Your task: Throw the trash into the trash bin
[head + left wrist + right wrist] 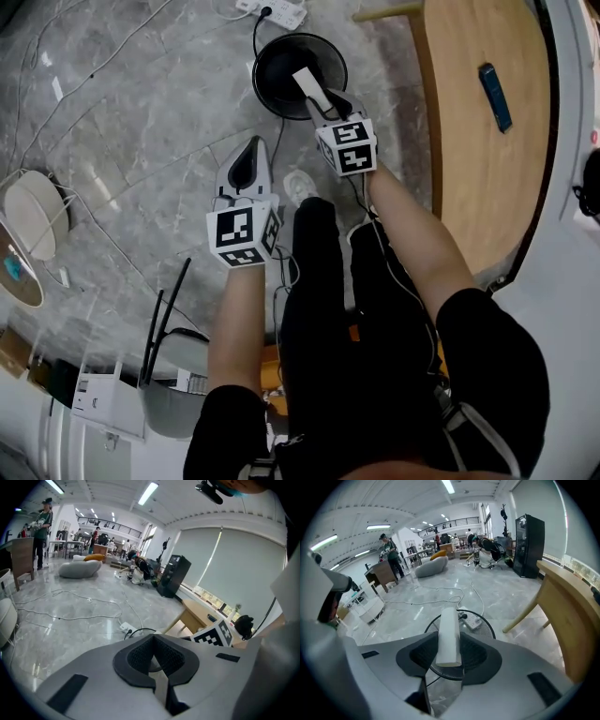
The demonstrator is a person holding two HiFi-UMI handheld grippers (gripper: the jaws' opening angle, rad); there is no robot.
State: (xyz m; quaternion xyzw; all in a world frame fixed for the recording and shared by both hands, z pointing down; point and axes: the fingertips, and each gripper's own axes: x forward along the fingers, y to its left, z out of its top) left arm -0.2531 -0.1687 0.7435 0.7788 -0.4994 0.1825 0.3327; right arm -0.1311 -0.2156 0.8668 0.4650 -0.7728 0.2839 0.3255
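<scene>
A round black mesh trash bin (281,70) stands on the grey marble floor ahead of the person's feet. My right gripper (319,98) is shut on a flat white strip of trash (307,82), which hangs over the bin's mouth. In the right gripper view the white strip (449,634) sticks out between the dark pads (425,656), with the bin's rim (486,626) right below. My left gripper (253,145) hovers lower left of the bin, apart from it. Its jaws meet at the tips (154,638) and hold nothing.
A wooden table (478,141) with a blue object (495,96) on it stands to the right of the bin. A white power strip (277,11) and cables lie behind the bin. A round white stool (36,211) and a router (103,394) are at the left.
</scene>
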